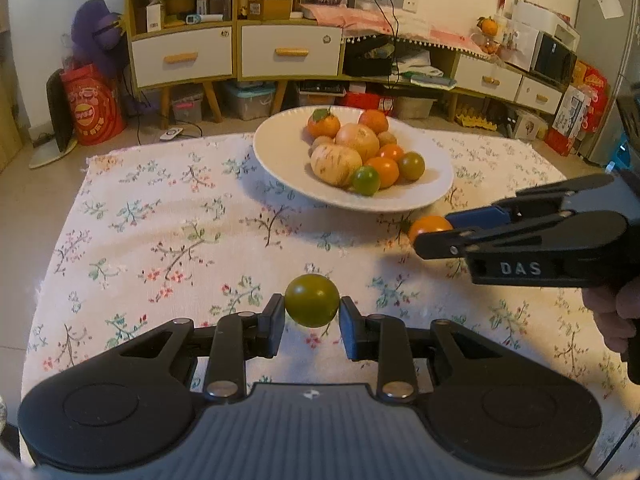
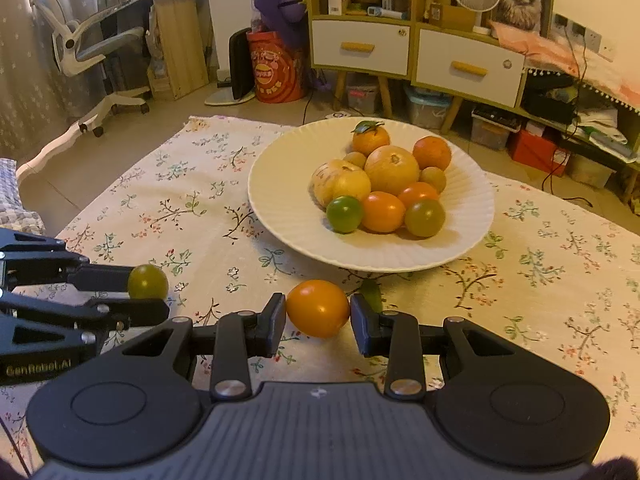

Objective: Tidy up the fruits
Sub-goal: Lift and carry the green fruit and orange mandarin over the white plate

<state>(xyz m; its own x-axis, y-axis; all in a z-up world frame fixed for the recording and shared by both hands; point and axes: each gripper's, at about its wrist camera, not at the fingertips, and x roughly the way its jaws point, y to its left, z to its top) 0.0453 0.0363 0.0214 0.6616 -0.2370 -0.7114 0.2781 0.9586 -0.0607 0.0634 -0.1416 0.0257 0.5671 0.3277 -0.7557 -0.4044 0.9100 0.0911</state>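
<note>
Left wrist view, lower centre: my left gripper [image 1: 312, 312] is pinched on a green tomato [image 1: 311, 300], one pad against each side of it, holding it above the flowered tablecloth [image 1: 160, 208]. The tomato is round, smooth and olive-green, with a small highlight near its top. In the right wrist view the same tomato [image 2: 147, 282] shows at the left edge, between the tips of the left gripper [image 2: 140, 288].

Right wrist view, lower centre: my right gripper [image 2: 318, 318] is pinched on an orange tomato [image 2: 318, 308], with both pads against its sides; the tomato is glossy, slightly egg-shaped, and sits low over the cloth, just in front of the near rim of the white plate [image 2: 280, 216]. In the left wrist view this gripper [image 1: 434, 236] enters from the right edge with the orange tomato [image 1: 430, 227] at its tips, just below the plate [image 1: 280, 160].

Plate, upper centre of both views: it carries a heap of fruit, namely two pale yellow apples, oranges, and small orange and green tomatoes.
</note>
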